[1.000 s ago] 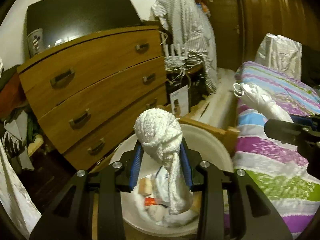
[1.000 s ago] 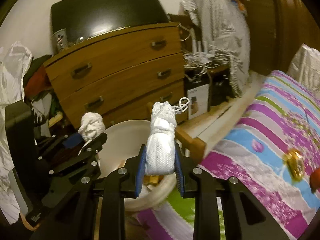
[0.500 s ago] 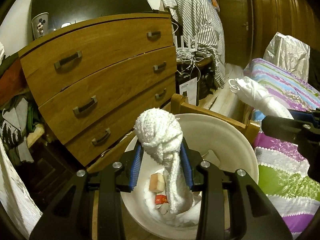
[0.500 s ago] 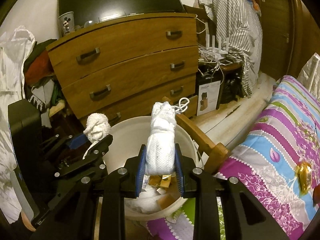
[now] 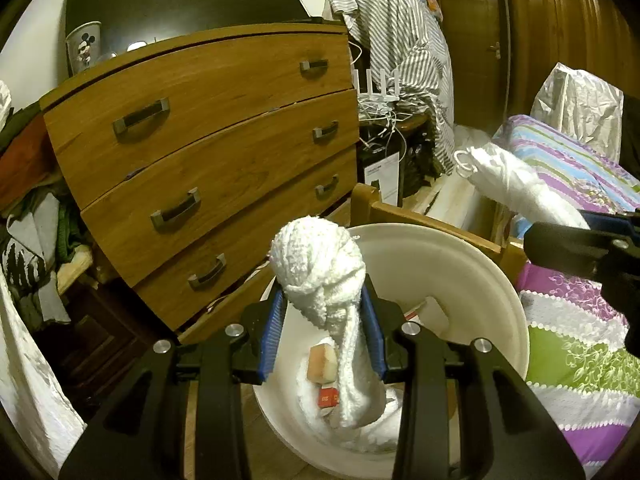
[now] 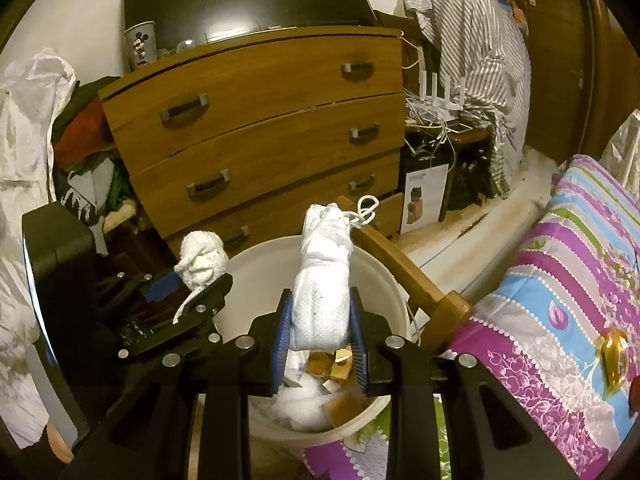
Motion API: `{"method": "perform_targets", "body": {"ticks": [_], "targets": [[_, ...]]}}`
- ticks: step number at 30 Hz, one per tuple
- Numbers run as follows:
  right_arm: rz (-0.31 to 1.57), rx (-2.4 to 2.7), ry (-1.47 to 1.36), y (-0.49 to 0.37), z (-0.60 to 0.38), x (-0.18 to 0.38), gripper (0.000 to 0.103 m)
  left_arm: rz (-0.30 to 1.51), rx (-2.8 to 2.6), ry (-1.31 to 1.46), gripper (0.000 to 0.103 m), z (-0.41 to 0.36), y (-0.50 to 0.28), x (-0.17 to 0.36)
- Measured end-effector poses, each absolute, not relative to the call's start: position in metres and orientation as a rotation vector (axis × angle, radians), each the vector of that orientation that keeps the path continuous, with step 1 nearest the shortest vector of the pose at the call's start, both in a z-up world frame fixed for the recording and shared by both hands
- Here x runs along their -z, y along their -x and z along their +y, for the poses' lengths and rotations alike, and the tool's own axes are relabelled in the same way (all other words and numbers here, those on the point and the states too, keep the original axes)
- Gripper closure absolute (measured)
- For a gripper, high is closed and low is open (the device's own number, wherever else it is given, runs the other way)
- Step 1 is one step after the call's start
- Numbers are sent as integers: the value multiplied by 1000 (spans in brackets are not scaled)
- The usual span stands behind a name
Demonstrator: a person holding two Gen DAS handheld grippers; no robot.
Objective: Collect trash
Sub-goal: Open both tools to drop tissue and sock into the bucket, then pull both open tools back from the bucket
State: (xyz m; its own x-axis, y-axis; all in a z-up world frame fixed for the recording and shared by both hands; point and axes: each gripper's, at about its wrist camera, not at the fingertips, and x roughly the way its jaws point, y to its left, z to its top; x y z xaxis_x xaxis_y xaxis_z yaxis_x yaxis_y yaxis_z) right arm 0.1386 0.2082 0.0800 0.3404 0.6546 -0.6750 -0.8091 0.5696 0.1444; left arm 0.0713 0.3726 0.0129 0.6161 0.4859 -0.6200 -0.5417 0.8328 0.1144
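White bundles [image 5: 320, 268] over bucket [image 5: 472, 252]

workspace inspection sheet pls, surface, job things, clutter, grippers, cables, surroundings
surface: wooden floor, little of it showing beside the white bin.
job's things: knotted white rag and rolled white bundle with a string loop, both held above the bin; bin already holds white wads and small cartons.
clutter: heap of clothes left of the wooden dresser; cup on top.
grippers: left gripper shut on the rag; right gripper shut on the bundle.
cables: white tangle right of the dresser.
surroundings: striped bedspread, striped garment hanging, dark door.
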Motion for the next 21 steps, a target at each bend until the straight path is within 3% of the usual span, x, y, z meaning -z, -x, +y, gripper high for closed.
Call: {"method": "perform_targets", "body": {"ticks": [7, 8, 9, 11, 12, 21], "targets": [[749, -985, 230, -137, 210, -85, 75, 684, -595, 97, 67, 377, -69, -15], [752, -991, 231, -138, 211, -84, 70, 685, -592, 95, 67, 378, -70, -15], [760, -992, 235, -139, 212, -83, 61, 692, -587, 93, 63, 379, -71, -14], [756, -977, 232, -139, 212, -81, 51, 716, -592, 97, 42, 381, -74, -10], [752, -973, 231, -140, 211, -81, 51, 719, -589, 99, 37, 382, -74, -9], [744, -953, 222, -143, 203, -78, 51, 721, -596, 90, 37, 379, -72, -6]]}}
